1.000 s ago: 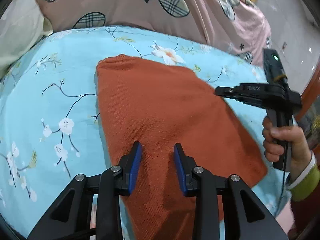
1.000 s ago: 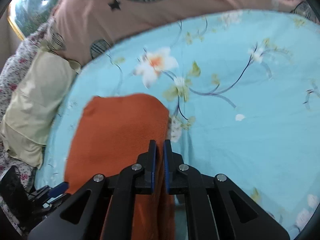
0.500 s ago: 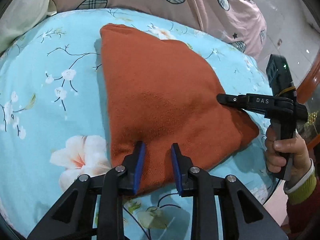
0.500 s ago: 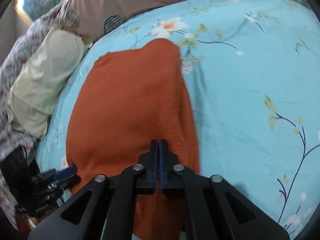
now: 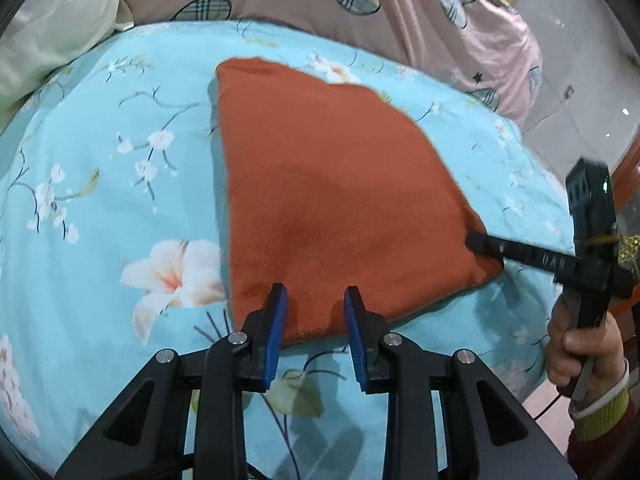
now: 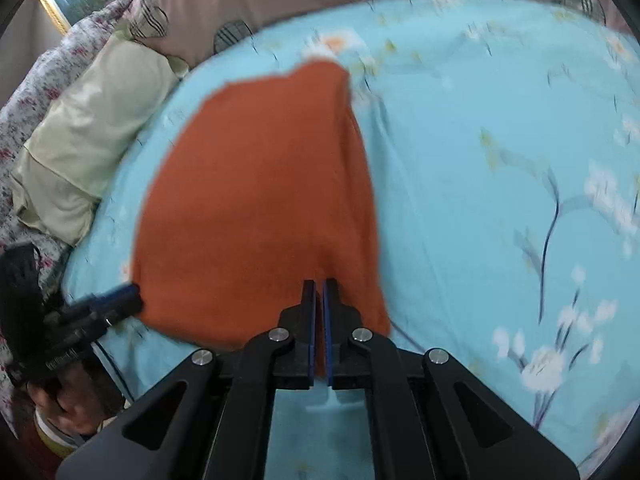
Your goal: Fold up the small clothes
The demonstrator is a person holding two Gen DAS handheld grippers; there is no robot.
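A folded orange knit garment (image 5: 336,196) lies on the blue floral bedsheet (image 5: 100,208). My left gripper (image 5: 316,300) is open, its blue pads over the garment's near edge, holding nothing. My right gripper (image 6: 319,292) is shut on the near right corner of the orange garment (image 6: 256,200). In the left wrist view the right gripper (image 5: 478,242) meets the garment's right corner. In the right wrist view the left gripper (image 6: 128,294) shows at the garment's left corner.
A pink quilt with plaid patches (image 5: 360,8) lies along the far side of the bed. A pale yellow pillow (image 6: 92,136) sits at the left. The bed's right edge and a tiled floor (image 5: 588,80) are beyond the garment.
Both grippers have drawn back toward me along the garment to its near edge. The left gripper stays open, the right stays shut on the cloth. The garment now lies flatter.
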